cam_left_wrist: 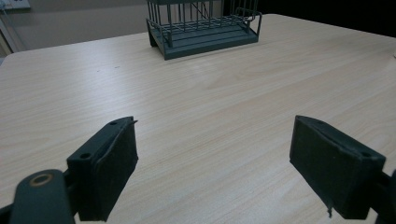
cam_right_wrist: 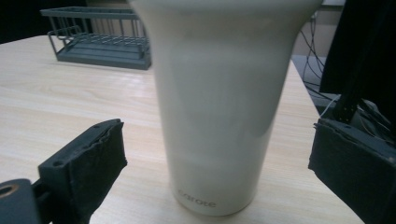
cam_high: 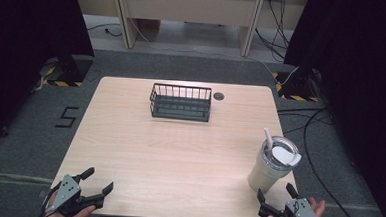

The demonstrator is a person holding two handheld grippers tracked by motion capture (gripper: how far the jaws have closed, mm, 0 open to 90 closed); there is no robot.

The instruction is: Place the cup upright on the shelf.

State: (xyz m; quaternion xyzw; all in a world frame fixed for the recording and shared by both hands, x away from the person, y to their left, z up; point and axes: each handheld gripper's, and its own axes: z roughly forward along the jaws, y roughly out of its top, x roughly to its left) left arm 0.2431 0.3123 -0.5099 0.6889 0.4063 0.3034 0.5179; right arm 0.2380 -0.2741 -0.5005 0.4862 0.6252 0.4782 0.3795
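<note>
One cream tumbler [cam_high: 270,165] with lid and straw stands upright near the right front edge of a light wood-grain table [cam_high: 178,153]. Right gripper [cam_high: 276,194], jaws apart, sits just before it; left gripper [cam_high: 98,179], jaws apart, at the front left corner. Dark wire basket [cam_high: 180,102] stands toward the far edge. Grey carpet [cam_high: 24,144], cables and black curtains surround the table.

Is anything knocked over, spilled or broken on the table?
No, nothing stands out. The cup stands upright near the table's right front corner with its lid and straw on, and no spill shows. The wire basket sits level at the far middle. Both the left gripper and right gripper are open, holding nothing.
</note>
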